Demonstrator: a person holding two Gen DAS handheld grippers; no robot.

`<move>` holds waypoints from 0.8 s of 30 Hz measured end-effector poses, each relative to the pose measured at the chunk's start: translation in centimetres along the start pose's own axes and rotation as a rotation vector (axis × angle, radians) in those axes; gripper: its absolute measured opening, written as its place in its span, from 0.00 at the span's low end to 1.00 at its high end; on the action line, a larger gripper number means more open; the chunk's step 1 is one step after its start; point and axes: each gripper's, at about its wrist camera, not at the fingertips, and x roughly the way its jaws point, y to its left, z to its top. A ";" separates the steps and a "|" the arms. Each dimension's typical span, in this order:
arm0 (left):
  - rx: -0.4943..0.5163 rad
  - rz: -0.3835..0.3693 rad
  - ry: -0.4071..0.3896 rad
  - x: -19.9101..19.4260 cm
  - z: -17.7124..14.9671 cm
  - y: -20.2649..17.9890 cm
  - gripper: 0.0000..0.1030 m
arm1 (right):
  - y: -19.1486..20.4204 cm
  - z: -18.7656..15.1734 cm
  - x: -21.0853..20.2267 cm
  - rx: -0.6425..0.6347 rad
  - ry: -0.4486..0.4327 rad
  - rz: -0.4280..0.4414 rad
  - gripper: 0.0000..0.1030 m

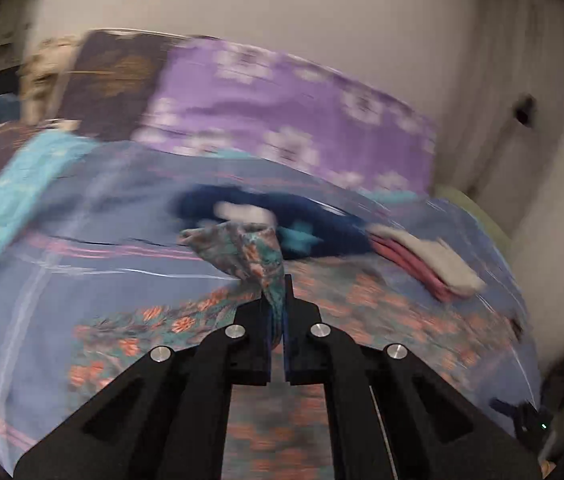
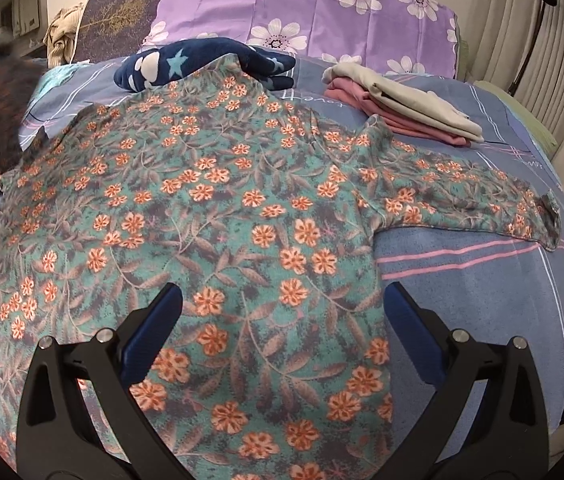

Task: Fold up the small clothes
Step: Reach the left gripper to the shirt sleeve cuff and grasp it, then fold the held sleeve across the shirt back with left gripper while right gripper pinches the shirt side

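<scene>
The left black two-finger gripper (image 1: 277, 292) has its jaws pressed together on a bunched corner of the teal floral garment (image 1: 242, 252), lifted above the cloth. The right black two-finger gripper (image 2: 282, 304), blue-padded, stands wide apart, angled down over the same garment, clasping nothing.

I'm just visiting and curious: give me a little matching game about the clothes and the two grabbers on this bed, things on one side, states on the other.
Things:
1. left gripper
2. right gripper
3. floral garment
4. pink and beige clothes

States:
A. folded in a stack
B. jaws wide open, holding nothing
C. spread over the bed
D. shut on a pinch of floral cloth

Pairs: 1-D, 2-B, 3-C, 4-A
</scene>
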 end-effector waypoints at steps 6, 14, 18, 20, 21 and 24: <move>0.152 -0.101 0.184 7.5 -6.4 -9.7 0.44 | -2.7 -0.1 -0.4 0.085 -0.003 0.045 0.98; 0.165 0.013 0.192 4.8 -10.5 -6.7 0.74 | -4.2 3.0 0.4 0.127 0.031 0.257 0.37; 0.170 0.159 0.187 2.9 -11.6 -3.3 0.82 | -1.7 5.8 2.1 0.080 0.061 0.415 0.34; 0.146 0.242 0.206 2.0 -12.2 -1.1 0.82 | 0.0 7.4 3.9 0.068 0.098 0.497 0.34; 0.136 0.272 0.212 1.7 -12.5 -0.1 0.82 | 0.8 8.0 5.0 0.074 0.131 0.541 0.36; 0.079 0.356 0.230 1.1 -13.1 3.2 0.82 | 3.1 9.6 9.0 0.129 0.251 0.641 0.45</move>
